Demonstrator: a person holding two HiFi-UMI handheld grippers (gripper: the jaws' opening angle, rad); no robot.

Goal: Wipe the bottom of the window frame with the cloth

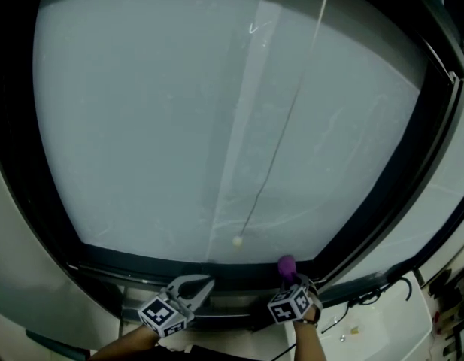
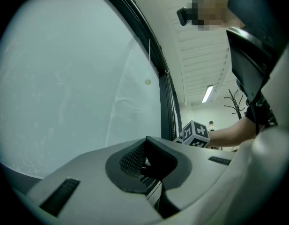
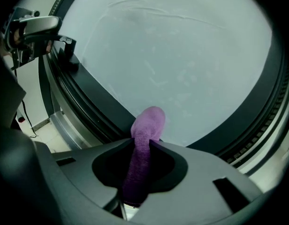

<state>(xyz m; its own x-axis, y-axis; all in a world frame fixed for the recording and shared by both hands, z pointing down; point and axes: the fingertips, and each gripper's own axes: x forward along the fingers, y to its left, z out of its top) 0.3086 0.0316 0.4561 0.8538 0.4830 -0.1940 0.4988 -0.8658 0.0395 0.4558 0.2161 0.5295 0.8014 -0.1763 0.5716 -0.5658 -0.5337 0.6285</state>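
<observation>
One frosted window pane (image 1: 179, 126) lies ahead of both jaw pairs, with one dark window frame (image 1: 141, 260) round it. Two grippers sit low at the bottom rail, side by side and apart. Right gripper (image 3: 145, 143) jaws are clamped on the one purple cloth (image 3: 148, 123), whose tip pokes past the jaws at the rail-glass edge; contact unclear. Left gripper (image 2: 146, 142) jaws are closed, nothing between. One cord (image 1: 284, 134) with one bead (image 1: 237, 241) hangs above, between them.

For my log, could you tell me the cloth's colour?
The cloth is purple; the right gripper view shows it best.
</observation>
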